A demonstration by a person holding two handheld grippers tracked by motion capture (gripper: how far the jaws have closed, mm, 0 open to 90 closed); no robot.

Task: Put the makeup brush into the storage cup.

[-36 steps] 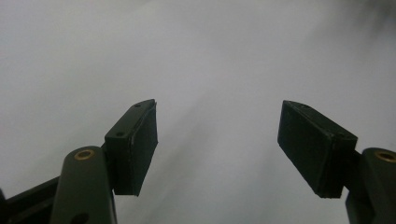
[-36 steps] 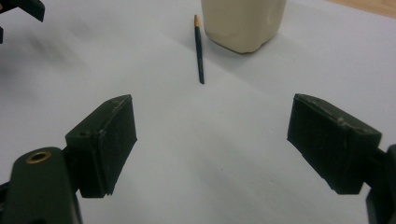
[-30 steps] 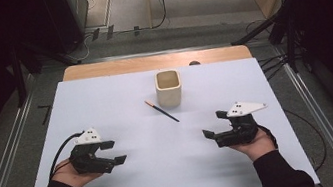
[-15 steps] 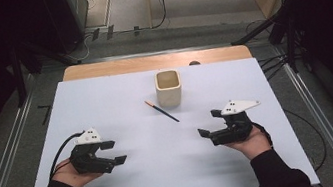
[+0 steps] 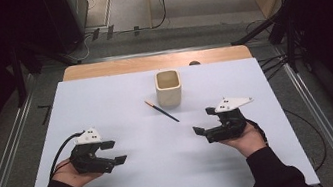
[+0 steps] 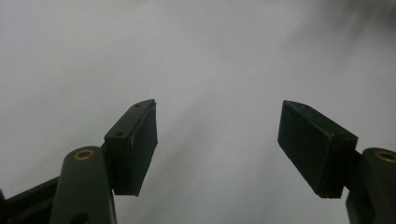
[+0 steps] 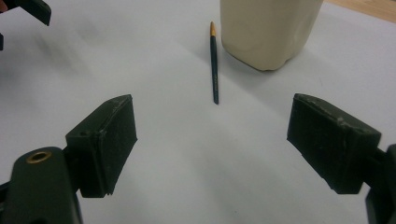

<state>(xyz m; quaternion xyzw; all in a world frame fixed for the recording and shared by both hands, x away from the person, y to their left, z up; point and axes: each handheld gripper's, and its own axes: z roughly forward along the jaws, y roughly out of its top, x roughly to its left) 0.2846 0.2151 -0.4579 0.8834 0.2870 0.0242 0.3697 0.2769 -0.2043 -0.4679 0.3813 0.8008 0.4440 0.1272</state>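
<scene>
Wooden table (image 5: 100,69) w/ white sheet (image 5: 167,174) over most of top; bare wood strip at far edge; cream cup (image 5: 168,87) upright near far-centre; thin dark pencil (image 5: 161,111), maybe a brush, flat just beside cup's left.

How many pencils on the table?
1. The pencil lies flat on the white table, just left of the cream cup and not touching it, ahead of the right gripper, whose jaws are open. The cup's inside is not fully visible.
</scene>
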